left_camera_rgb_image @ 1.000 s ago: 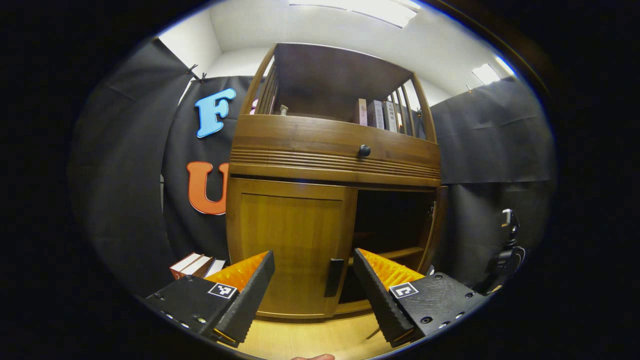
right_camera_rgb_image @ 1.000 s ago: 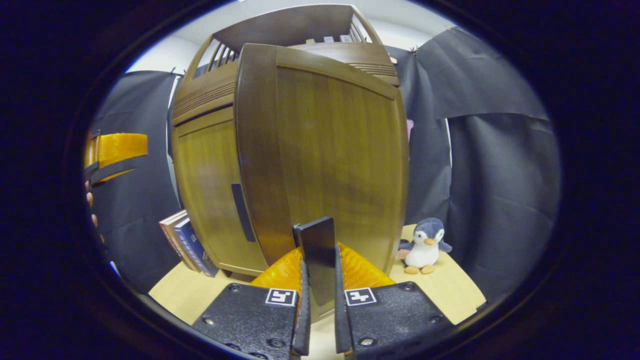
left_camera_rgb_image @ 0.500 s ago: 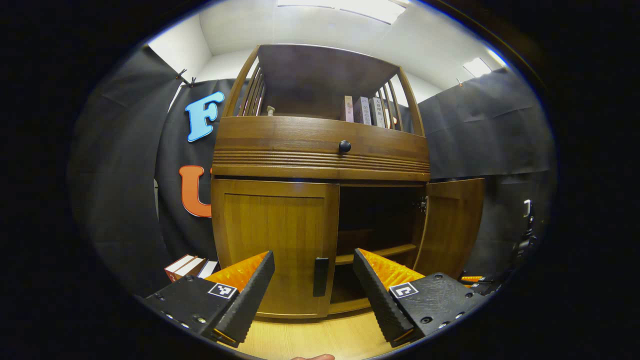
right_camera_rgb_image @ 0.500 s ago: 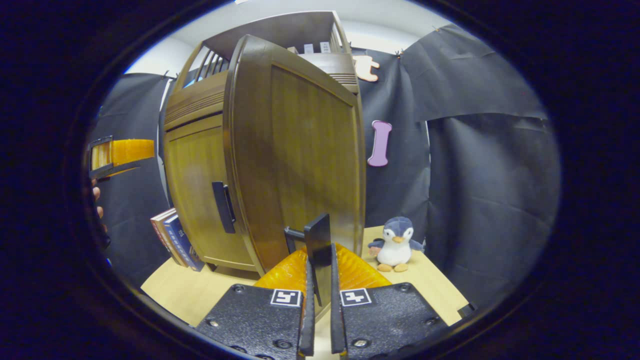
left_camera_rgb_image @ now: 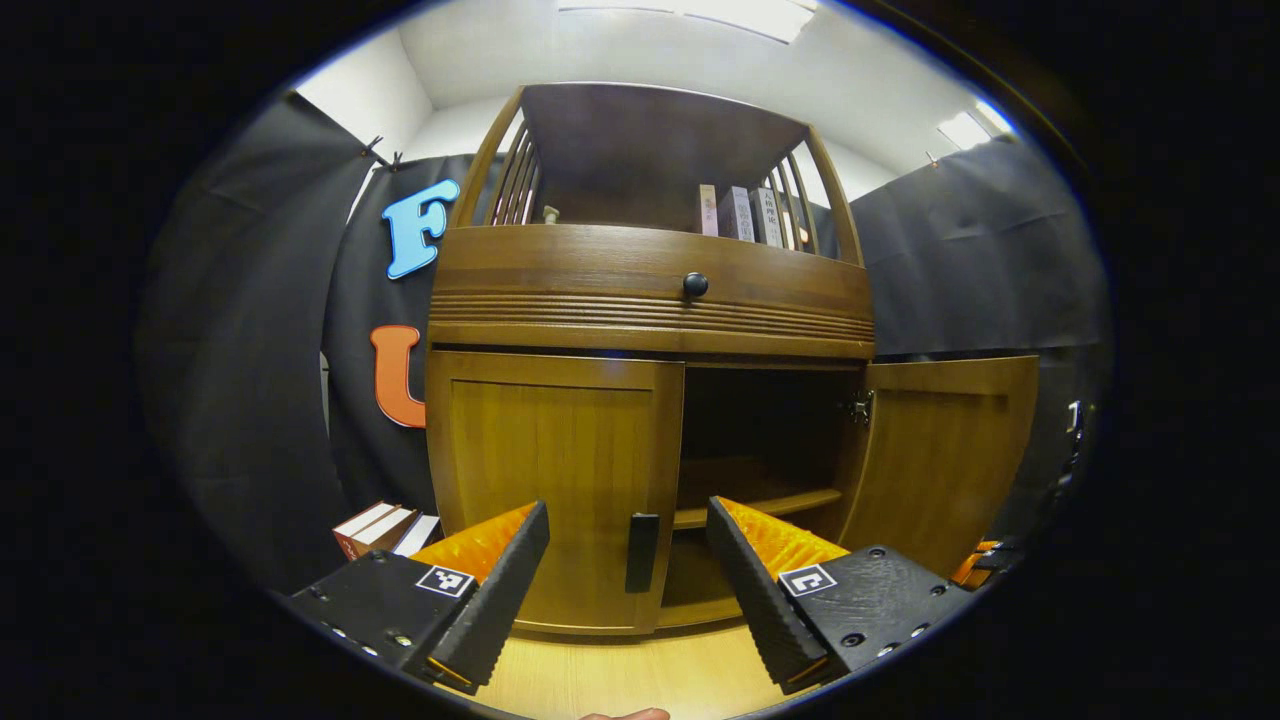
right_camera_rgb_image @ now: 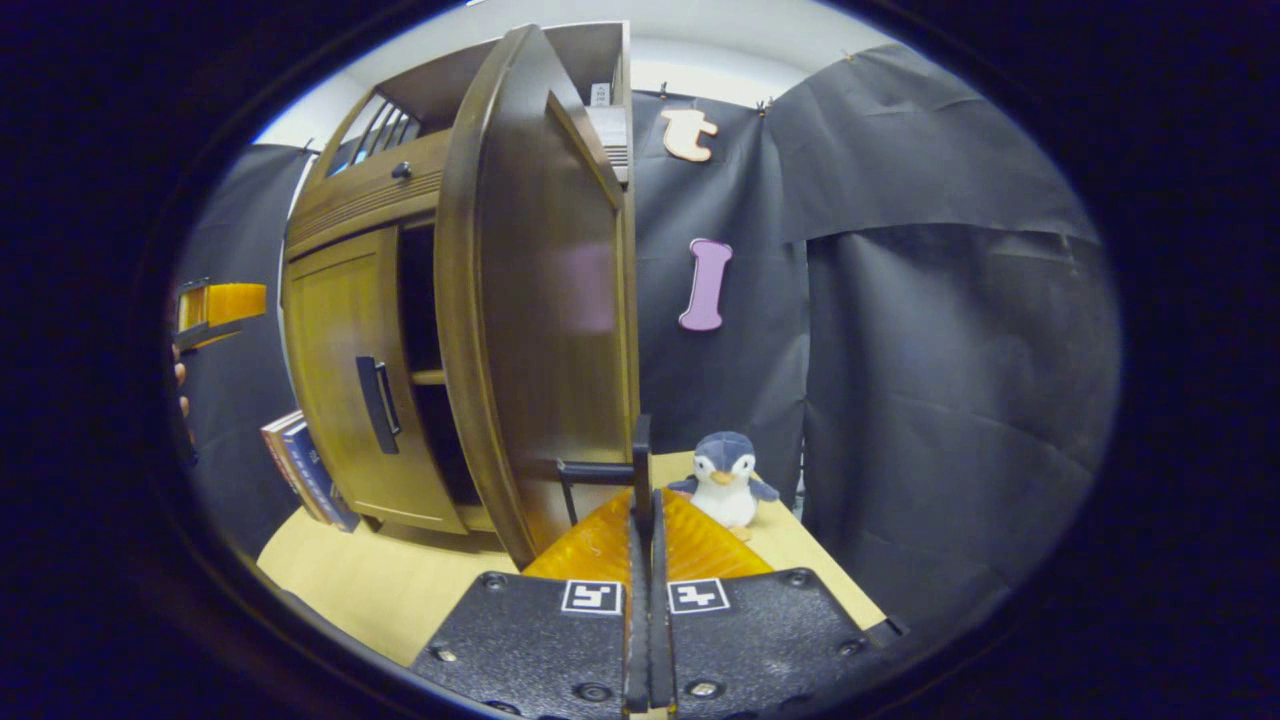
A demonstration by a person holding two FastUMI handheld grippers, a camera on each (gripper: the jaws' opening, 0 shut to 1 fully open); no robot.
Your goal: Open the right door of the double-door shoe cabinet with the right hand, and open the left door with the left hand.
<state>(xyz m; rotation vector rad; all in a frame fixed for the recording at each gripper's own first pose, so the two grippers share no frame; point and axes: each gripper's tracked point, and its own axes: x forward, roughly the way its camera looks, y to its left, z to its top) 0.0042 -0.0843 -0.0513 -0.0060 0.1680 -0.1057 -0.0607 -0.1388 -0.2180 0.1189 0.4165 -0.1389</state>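
Left gripper view, L to R:
- Books [left_camera_rgb_image: 385, 527] at 8 o'clock, leaning beside cabinet's left side, on the tabletop [left_camera_rgb_image: 620, 680].
- Shoe cabinet [left_camera_rgb_image: 650, 300] centre. Drawer knob [left_camera_rgb_image: 695, 285] approx. 12 o'clock; more books on the upper shelf [left_camera_rgb_image: 740, 212] at 1 o'clock.
- Left door [left_camera_rgb_image: 555, 490] flush w/ frame, i.e. closed. Its handle [left_camera_rgb_image: 641, 552] sits at 6 o'clock, upright, on the door's inner edge.
- Left gripper [left_camera_rgb_image: 628, 570]: fingers spread wide, nothing between them. Handle lines up in the gap but lies farther off; no contact.
- Interior open at 3 o'clock of handle; one inner shelf [left_camera_rgb_image: 755, 505] visible.
- Right door [left_camera_rgb_image: 940, 460] at 3 o'clock, swung out past square to the cabinet front, inner face toward camera.

Right gripper view, L to R:
- Left gripper [right_camera_rgb_image: 215, 305] at 9 o'clock, off to the side of cabinet, w/ fingertips of a hand just below.
- Books [right_camera_rgb_image: 305, 470] at 8 o'clock by cabinet base.
- Left door [right_camera_rgb_image: 345, 380] closed; handle [right_camera_rgb_image: 377, 404] on it.
- Right door [right_camera_rgb_image: 540, 300] centre, 12 o'clock, seen near edge-on.
- Right gripper [right_camera_rgb_image: 643, 505] at 6 o'clock: fingers closed down onto right door handle [right_camera_rgb_image: 640, 470], both pressing its flat plate.
- Penguin toy [right_camera_rgb_image: 725, 478] at 5 o'clock, upright on tabletop, just beside door edge.
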